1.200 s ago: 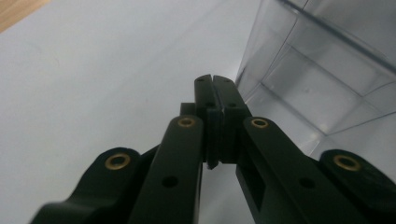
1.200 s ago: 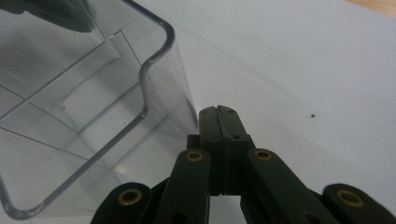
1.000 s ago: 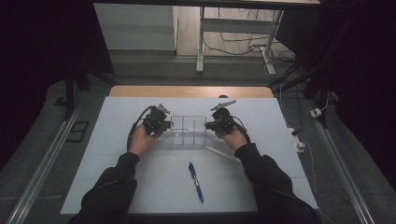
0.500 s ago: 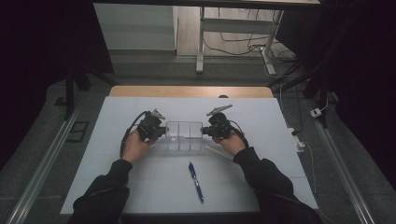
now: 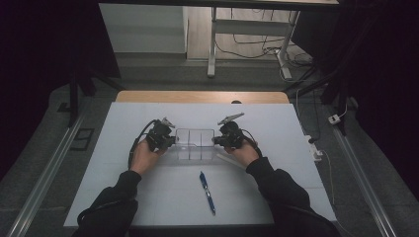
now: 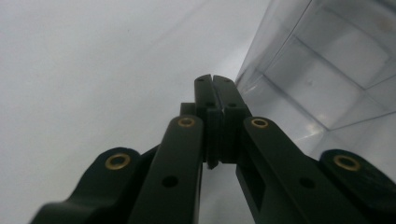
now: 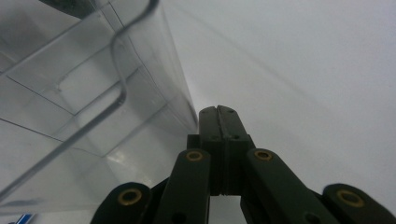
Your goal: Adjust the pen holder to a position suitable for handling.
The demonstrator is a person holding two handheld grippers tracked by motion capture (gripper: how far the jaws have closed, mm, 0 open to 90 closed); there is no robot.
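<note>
- The left claw (image 6: 212, 78) has its jaws pressed together with nothing between them; its tip is just beside the left wall of the clear box (image 6: 327, 70).
- The right claw (image 7: 218, 111) is also pressed together and holds nothing; it is just beside the right wall of the box.
- The clear box stands in the middle of the white worktop (image 5: 123, 118), between the two claws. Thin walls divide it into compartments, and I see nothing inside them.
- The high view shows a blue pen (image 5: 207, 191) on the worktop, nearer to the person than the box and apart from it.
- The gripper views show the closed jaws near.
</note>
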